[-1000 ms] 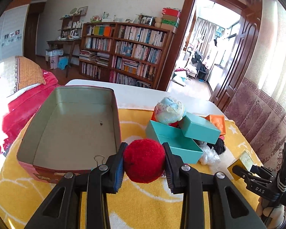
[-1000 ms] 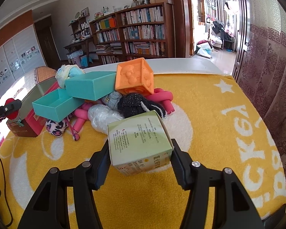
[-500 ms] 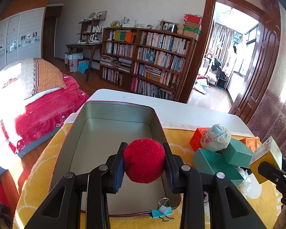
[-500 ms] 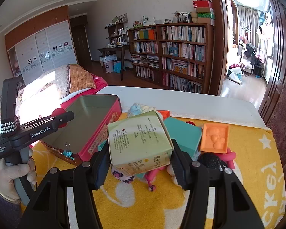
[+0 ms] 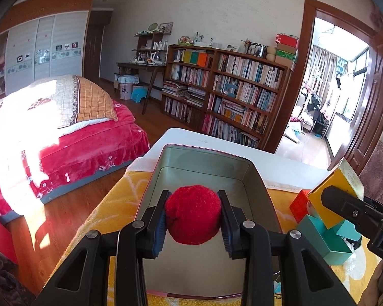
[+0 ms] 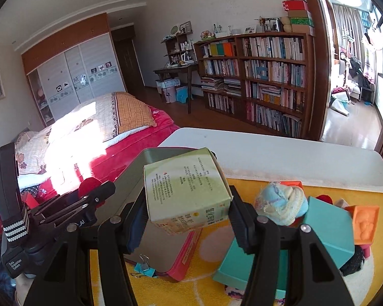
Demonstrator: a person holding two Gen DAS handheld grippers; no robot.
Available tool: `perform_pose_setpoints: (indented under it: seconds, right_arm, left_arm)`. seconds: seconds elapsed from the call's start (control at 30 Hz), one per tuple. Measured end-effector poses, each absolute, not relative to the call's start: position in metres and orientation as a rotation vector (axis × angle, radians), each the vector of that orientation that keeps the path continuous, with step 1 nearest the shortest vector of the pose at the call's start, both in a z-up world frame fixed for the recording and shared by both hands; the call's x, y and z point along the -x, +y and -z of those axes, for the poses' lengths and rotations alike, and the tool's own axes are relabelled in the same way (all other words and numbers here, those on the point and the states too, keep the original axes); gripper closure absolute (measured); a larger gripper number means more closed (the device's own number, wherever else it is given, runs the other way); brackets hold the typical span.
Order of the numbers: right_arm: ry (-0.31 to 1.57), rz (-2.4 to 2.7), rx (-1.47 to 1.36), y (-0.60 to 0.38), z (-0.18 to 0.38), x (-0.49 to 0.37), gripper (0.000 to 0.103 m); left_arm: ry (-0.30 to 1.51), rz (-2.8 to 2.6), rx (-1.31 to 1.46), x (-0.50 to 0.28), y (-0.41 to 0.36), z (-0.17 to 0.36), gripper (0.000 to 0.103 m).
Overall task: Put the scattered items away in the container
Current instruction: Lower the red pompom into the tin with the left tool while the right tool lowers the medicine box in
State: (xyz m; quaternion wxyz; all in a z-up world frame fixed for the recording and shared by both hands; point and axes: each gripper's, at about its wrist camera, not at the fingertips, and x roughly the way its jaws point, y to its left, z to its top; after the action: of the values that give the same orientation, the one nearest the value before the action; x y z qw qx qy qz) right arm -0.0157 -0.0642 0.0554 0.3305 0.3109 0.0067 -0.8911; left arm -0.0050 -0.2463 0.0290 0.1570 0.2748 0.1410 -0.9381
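Both hand-held grippers have swung from the yellow cloth to the tin (image 5: 258, 178). The left hand-held gripper (image 5: 192, 219), clamped on a red pompom (image 5: 192, 214), hangs over its inside; the right hand-held gripper (image 6: 186, 204), clamped on a carton (image 6: 185, 186), reaches its rim, so both drops look near.

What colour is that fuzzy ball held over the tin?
Bright red. The pompom shows best in the left wrist view, clamped by the left gripper above the open tin.

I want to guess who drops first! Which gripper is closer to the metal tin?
Left. The left gripper holds the red pom-pom directly over the metal tin's open inside. The right gripper, clamping the green carton, is at the tin's right edge.
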Motion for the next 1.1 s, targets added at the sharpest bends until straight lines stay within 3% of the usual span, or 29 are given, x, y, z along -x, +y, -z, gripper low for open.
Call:
perform_pose_setpoints:
  seconds: [0.87,0.93,0.97,1.0,1.07,1.1]
  right_arm:
    - [0.052,2.199,-0.895,-0.090,-0.014,0.016,0.041]
    - [0.053,2.177,-0.902,-0.091,-0.013,0.016,0.040]
    - [0.054,2.168,-0.902,-0.092,-0.012,0.016,0.039]
    - [0.052,2.162,-0.900,-0.092,-0.013,0.016,0.038]
    - [0.035,2.162,-0.890,-0.090,-0.015,0.016,0.030]
    - [0.027,2.164,-0.883,-0.089,-0.016,0.015,0.029]
  left_arm:
    - [0.437,2.636,-0.797,-0.003,-0.256,-0.019,0.065]
    - [0.450,2.629,-0.798,-0.003,-0.259,-0.018,0.058]
    - [0.460,2.621,-0.792,-0.003,-0.260,-0.018,0.050]
    - [0.470,2.609,-0.784,-0.004,-0.261,-0.018,0.033]
    - [0.482,2.593,-0.744,-0.009,-0.263,-0.021,0.011]
    - [0.485,2.586,-0.720,-0.011,-0.264,-0.023,0.011]
